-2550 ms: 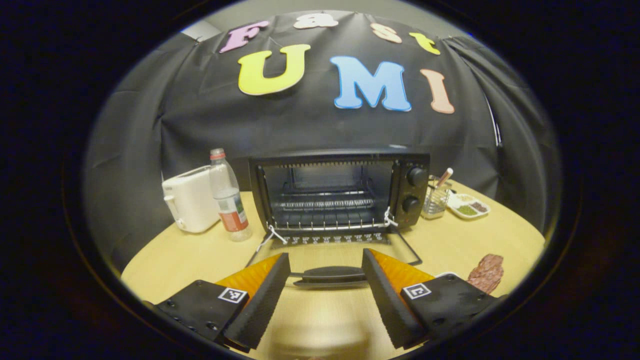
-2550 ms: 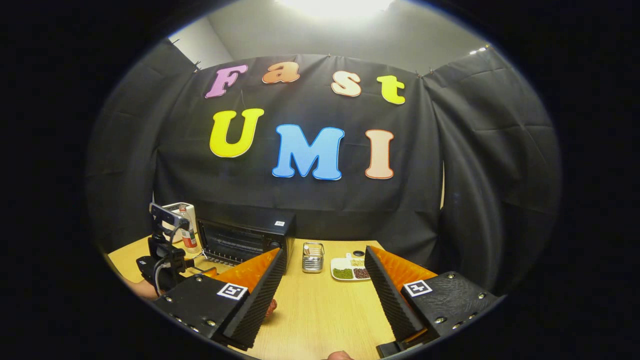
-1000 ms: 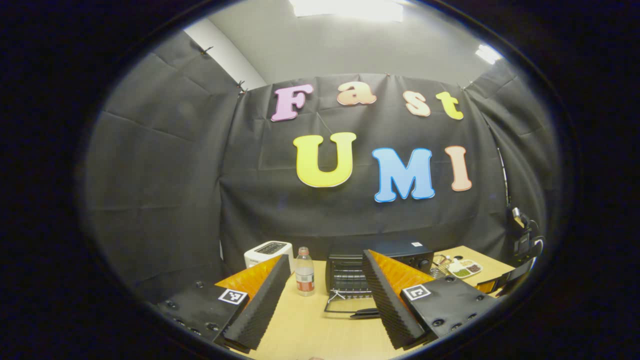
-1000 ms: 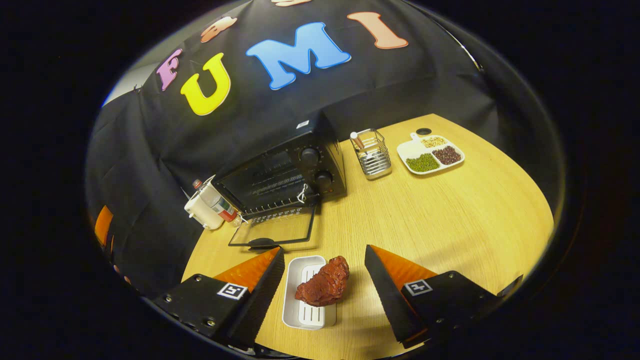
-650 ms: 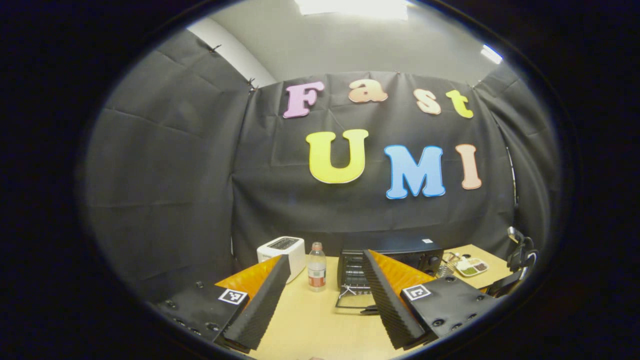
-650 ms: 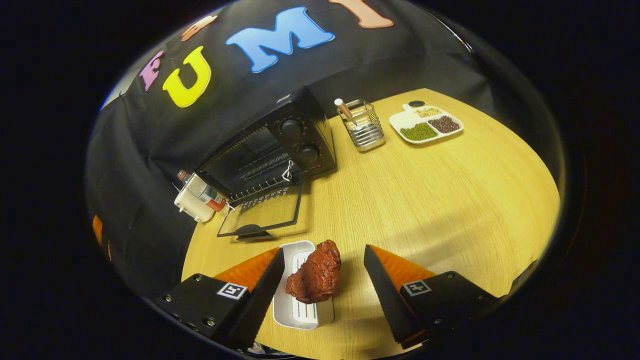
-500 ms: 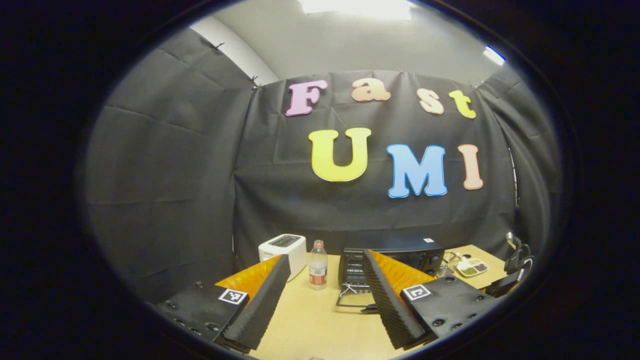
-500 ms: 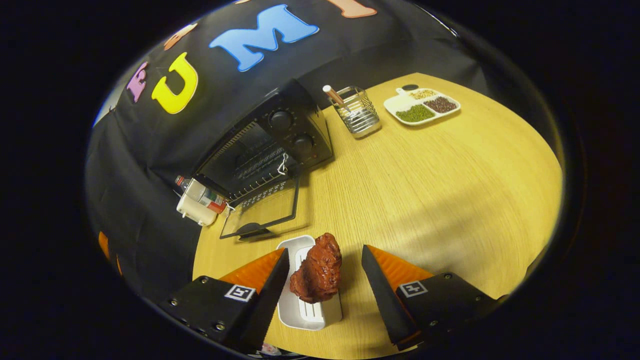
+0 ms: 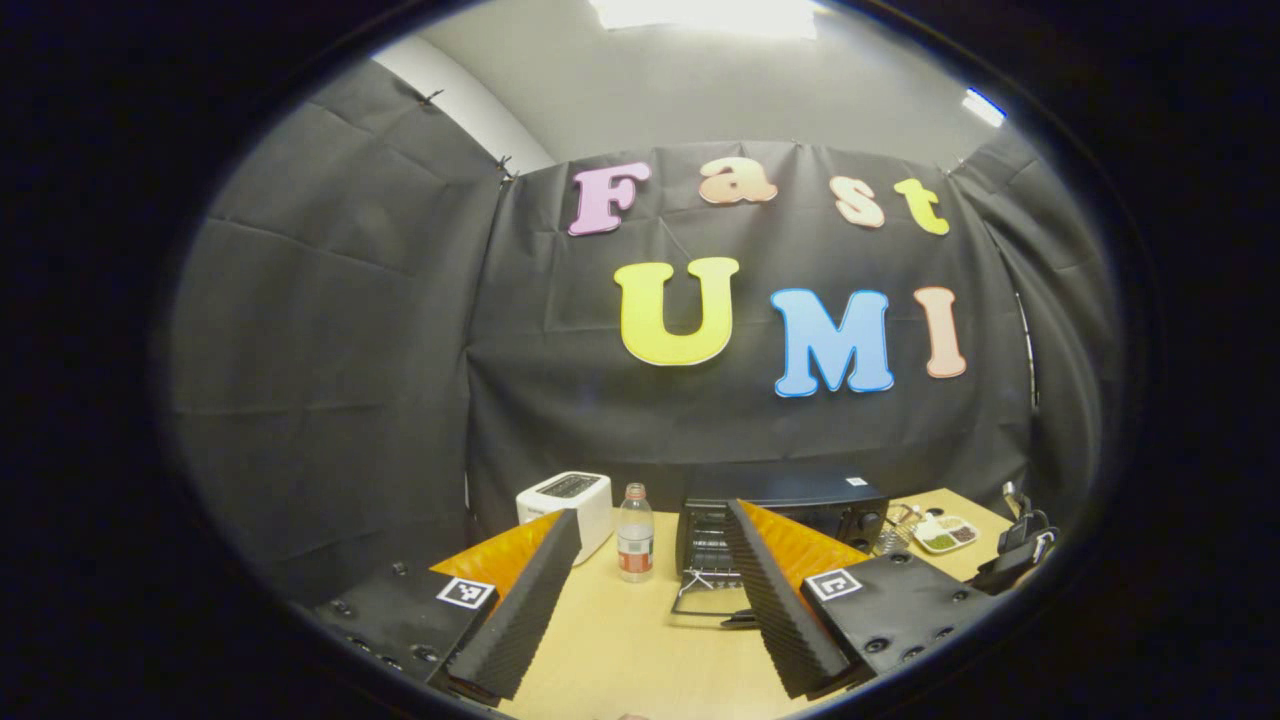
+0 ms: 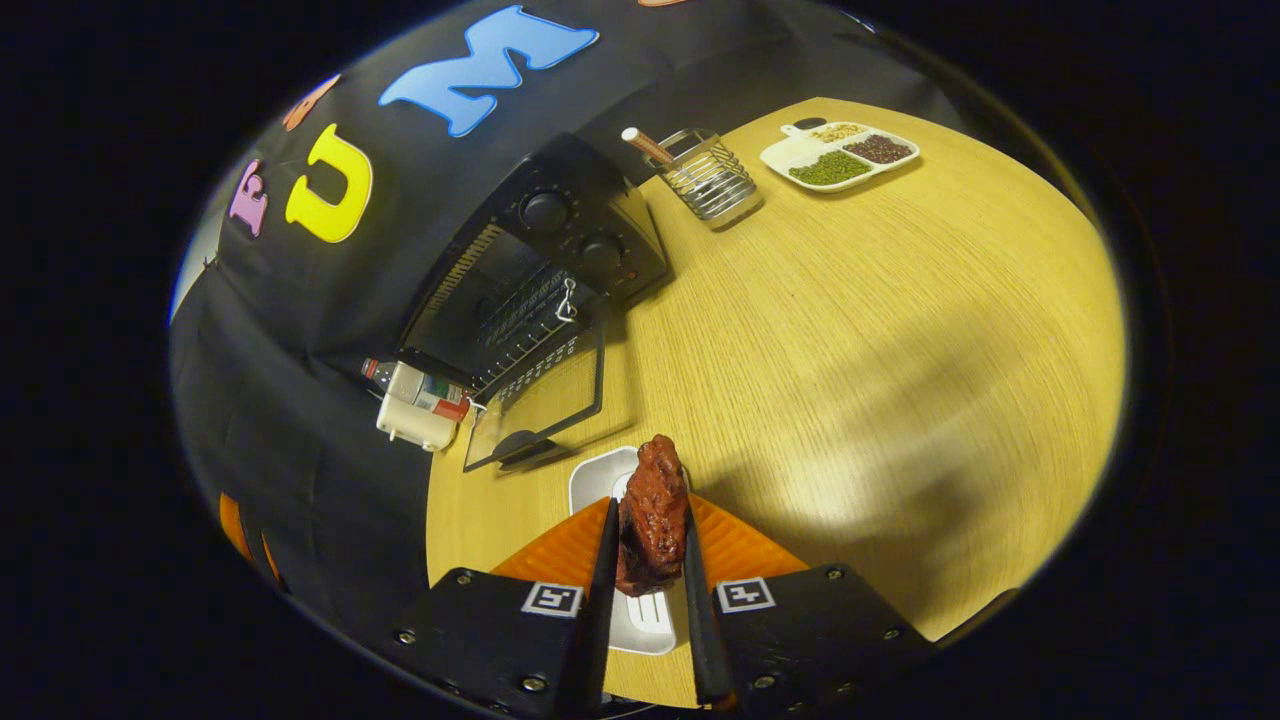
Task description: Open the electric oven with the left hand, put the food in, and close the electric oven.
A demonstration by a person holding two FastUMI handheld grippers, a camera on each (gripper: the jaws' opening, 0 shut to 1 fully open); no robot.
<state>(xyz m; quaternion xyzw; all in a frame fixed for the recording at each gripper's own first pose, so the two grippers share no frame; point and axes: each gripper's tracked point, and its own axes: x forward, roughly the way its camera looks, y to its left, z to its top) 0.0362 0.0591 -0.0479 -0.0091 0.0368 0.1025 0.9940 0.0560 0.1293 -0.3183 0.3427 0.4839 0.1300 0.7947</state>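
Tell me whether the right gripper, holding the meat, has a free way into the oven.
Probably yes. The right gripper is shut on the meat, the oven door lies folded down on the table, and nothing stands between them.

Both views are strongly curved by a fisheye lens, straight lines bowing near the rim. In the left gripper view a bright ceiling light panel (image 9: 705, 15) glares white at the top centre, with a smaller light (image 9: 978, 107) at upper right; the cloth below stays dim. In the right gripper view the wooden table (image 10: 900, 300) is evenly lit, with a broad soft shadow across the lower right. Focus is fairly sharp at centre, softer and darker toward the edges
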